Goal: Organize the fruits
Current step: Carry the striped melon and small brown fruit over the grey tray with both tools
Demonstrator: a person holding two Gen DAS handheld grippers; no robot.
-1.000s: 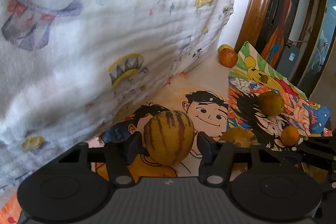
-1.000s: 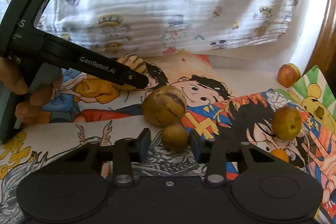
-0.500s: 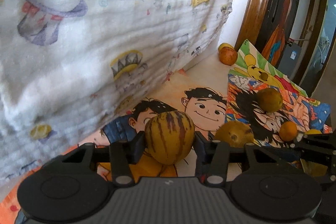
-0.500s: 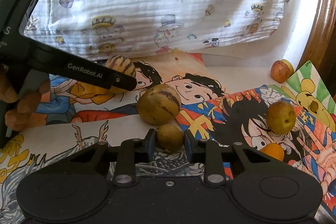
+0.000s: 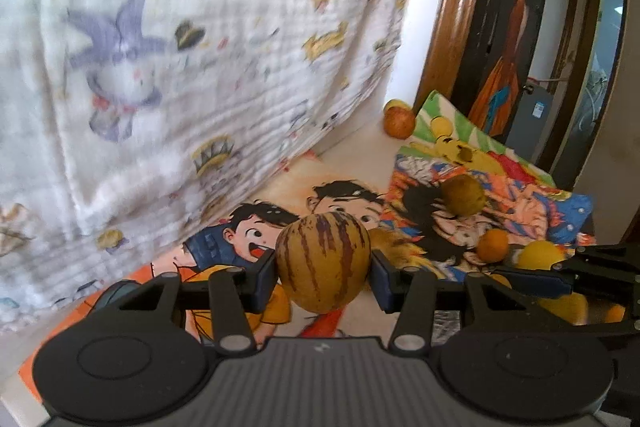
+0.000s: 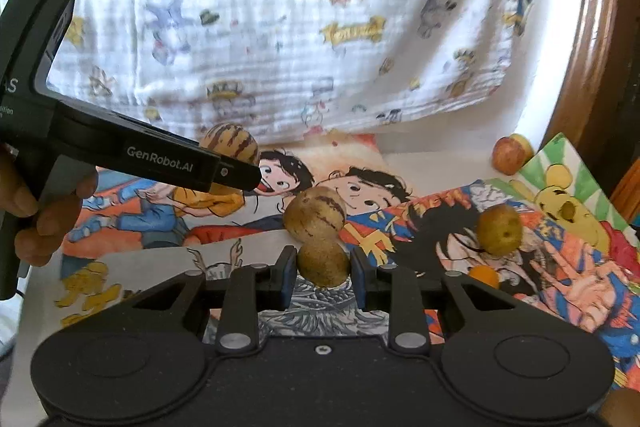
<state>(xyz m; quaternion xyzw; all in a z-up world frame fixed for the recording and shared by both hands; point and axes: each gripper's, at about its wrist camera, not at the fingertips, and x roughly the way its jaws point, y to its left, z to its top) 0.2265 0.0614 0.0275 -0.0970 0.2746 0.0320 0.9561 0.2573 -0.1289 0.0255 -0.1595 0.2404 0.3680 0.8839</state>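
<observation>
- Your left gripper (image 5: 323, 269) has its jaws clamped on the striped yellow melon (image 5: 323, 263); the fruit sits squarely between the two pads, bulging above and below them, off the cartoon-print cloth (image 5: 248, 227).
- Your right gripper (image 6: 323, 273) has its jaws closed on the small brown fruit (image 6: 323, 262), which fills the gap between the fingertips.
- Just beyond that small fruit, a second striped fruit (image 6: 315, 213) rests on the cloth, close behind it.
- A round brown fruit (image 6: 500, 229) and a small orange (image 6: 484, 273) lie farther right; a reddish apple (image 6: 509, 157) sits by the wooden frame (image 6: 580, 67).
</observation>
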